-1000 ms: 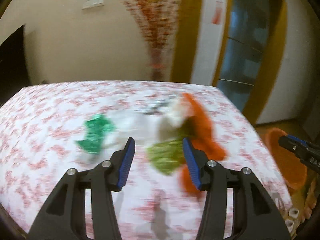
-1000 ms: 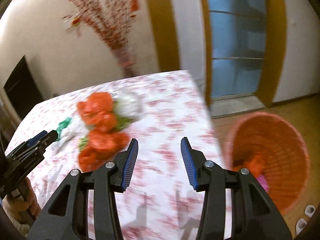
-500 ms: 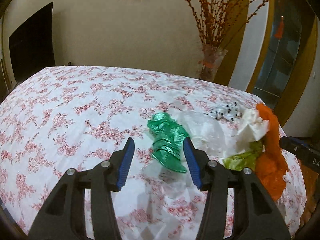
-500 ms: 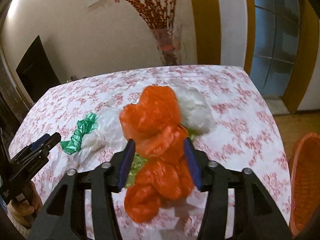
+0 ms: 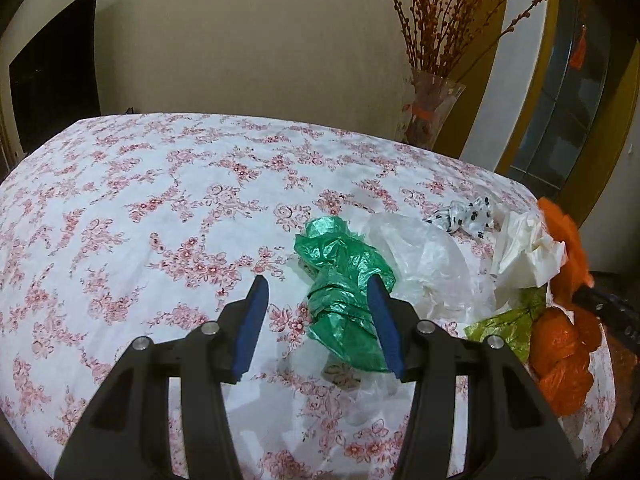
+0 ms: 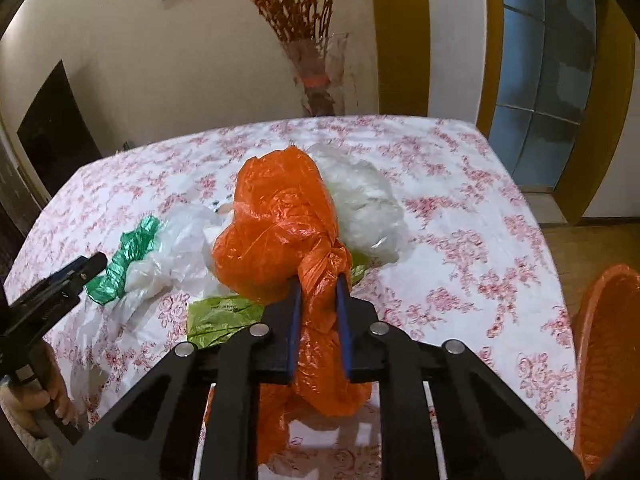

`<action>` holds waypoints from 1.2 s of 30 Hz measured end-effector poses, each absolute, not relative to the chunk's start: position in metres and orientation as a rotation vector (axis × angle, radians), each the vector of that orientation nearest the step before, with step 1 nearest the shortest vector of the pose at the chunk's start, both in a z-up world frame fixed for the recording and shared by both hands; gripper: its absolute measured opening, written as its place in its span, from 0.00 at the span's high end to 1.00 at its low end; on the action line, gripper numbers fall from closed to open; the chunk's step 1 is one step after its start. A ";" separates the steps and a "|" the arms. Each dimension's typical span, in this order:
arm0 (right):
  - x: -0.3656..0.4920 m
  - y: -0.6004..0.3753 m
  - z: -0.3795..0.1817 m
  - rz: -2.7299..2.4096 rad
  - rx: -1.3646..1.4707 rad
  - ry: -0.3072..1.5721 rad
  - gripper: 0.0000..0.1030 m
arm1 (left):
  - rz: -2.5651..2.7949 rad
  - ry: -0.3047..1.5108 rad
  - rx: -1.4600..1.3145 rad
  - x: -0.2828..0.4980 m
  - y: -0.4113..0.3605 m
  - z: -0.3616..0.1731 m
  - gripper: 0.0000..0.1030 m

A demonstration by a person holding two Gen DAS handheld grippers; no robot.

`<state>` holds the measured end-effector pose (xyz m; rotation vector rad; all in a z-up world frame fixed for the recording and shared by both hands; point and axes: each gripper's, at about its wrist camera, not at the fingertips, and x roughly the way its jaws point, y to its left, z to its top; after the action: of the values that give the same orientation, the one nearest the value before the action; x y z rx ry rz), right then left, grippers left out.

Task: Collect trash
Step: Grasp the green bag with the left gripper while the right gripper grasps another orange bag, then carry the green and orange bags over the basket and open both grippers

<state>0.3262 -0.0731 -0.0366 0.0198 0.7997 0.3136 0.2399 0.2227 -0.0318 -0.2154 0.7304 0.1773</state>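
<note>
In the right wrist view the right gripper [image 6: 318,284] sat at the centre of the frame with its jaws closing on the knotted neck of the orange bag [image 6: 276,224], the blue pads already pinching the plastic. Around it on the floral tablecloth [image 6: 460,216] lay a clear bag [image 6: 364,204] above right and a lime wrapper [image 6: 218,316] to the lower left. The orange bin [image 6: 604,360] stood at the right edge, off the table. In the left wrist view the left gripper [image 5: 318,302] stood half open at lower centre; the green bag [image 5: 344,292] lay between its jaws but leaned against the right pad only, so nothing was gripped there. A white tissue [image 5: 528,248] and a spotted scrap [image 5: 464,216] lay to the upper right of that view. The thin plastic would probably slide through the pads if the pinch caught only a fold, and lifting the orange bag could drag the lime wrapper or clear bag off the table edge. On the left, closing off-centre might push the green bag aside instead of catching it.
</note>
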 end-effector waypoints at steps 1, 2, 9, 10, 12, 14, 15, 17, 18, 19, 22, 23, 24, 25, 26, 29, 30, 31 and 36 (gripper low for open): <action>0.323 -0.076 -0.032 0.312 0.022 0.781 0.85 | 0.174 0.734 -0.221 0.241 0.223 -0.032 0.50; 0.322 -0.077 -0.030 0.311 0.023 0.771 0.85 | 0.174 0.736 -0.226 0.241 0.223 -0.032 0.50; 0.316 -0.090 -0.011 0.295 0.049 0.707 0.85 | 0.164 0.754 -0.233 0.252 0.222 -0.032 0.52; 0.316 -0.091 -0.010 0.291 0.049 0.704 0.85 | 0.162 0.758 -0.231 0.254 0.221 -0.032 0.53; 0.316 -0.093 -0.010 0.287 0.048 0.705 0.85 | 0.160 0.775 -0.222 0.260 0.219 -0.035 0.58; 0.316 -0.094 -0.012 0.285 0.046 0.712 0.85 | 0.162 0.798 -0.210 0.267 0.217 -0.040 0.62; 0.316 -0.093 -0.014 0.284 0.042 0.717 0.85 | 0.163 0.813 -0.206 0.270 0.216 -0.043 0.64; 0.315 -0.092 -0.016 0.285 0.036 0.723 0.85 | 0.161 0.837 -0.202 0.274 0.214 -0.049 0.65; 0.315 -0.091 -0.017 0.286 0.032 0.728 0.85 | 0.161 0.844 -0.199 0.276 0.213 -0.052 0.65; 0.315 -0.090 -0.019 0.288 0.031 0.731 0.85 | 0.160 0.852 -0.197 0.277 0.212 -0.054 0.66; 0.314 -0.087 -0.021 0.292 0.021 0.738 0.85 | 0.148 0.863 -0.200 0.277 0.210 -0.056 0.68; 0.314 -0.086 -0.022 0.294 0.019 0.741 0.85 | 0.144 0.865 -0.200 0.277 0.209 -0.057 0.68; 0.314 -0.086 -0.022 0.294 0.018 0.743 0.85 | 0.139 0.868 -0.198 0.277 0.208 -0.057 0.70; 0.313 -0.086 -0.022 0.295 0.018 0.745 0.85 | 0.138 0.868 -0.194 0.277 0.207 -0.057 0.71; 0.313 -0.085 -0.022 0.294 0.018 0.746 0.85 | 0.137 0.868 -0.192 0.277 0.206 -0.057 0.73; 0.311 -0.086 -0.021 0.293 0.018 0.747 0.85 | 0.143 0.857 -0.195 0.274 0.208 -0.054 0.75; 0.309 -0.087 -0.020 0.293 0.017 0.746 0.85 | 0.151 0.847 -0.196 0.272 0.209 -0.051 0.76; 0.308 -0.088 -0.018 0.292 0.017 0.744 0.85 | 0.157 0.839 -0.197 0.270 0.211 -0.048 0.76; 0.302 -0.095 -0.010 0.293 0.031 0.728 0.85 | 0.208 0.763 -0.190 0.255 0.221 -0.018 0.76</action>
<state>0.3024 -0.0949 -0.0095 0.0314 0.7276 0.2932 0.2555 0.2205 -0.0179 -0.1896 0.7630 0.2080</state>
